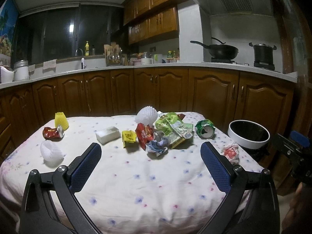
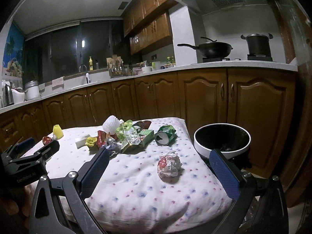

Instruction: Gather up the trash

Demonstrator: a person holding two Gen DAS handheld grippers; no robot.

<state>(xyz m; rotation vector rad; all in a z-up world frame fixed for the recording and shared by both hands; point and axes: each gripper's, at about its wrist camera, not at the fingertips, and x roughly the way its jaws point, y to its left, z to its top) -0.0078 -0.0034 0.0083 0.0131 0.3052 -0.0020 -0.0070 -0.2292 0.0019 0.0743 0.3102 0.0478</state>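
Note:
Trash lies on a table with a floral cloth (image 1: pixel 136 175). A crushed green can (image 1: pixel 205 128), a green pouch (image 1: pixel 171 128), a red wrapper (image 1: pixel 143 134), a yellow wrapper (image 1: pixel 128 137), a crumpled paper (image 1: pixel 158 146) and a white foam net (image 1: pixel 146 116) sit at the far middle. A crumpled white-and-red wrapper (image 2: pixel 168 164) lies near the right edge. A white-rimmed bin (image 2: pixel 222 139) stands right of the table. My left gripper (image 1: pixel 151 150) is open and empty above the near table. My right gripper (image 2: pixel 159 156) is open and empty, just short of the crumpled wrapper.
A crushed red can (image 1: pixel 53 132), a yellow foam net (image 1: pixel 61 120), a second white foam net (image 1: pixel 51 153) and a white block (image 1: pixel 107 134) lie on the left of the table. Wooden cabinets (image 1: pixel 156 91) and a counter with a wok stand behind.

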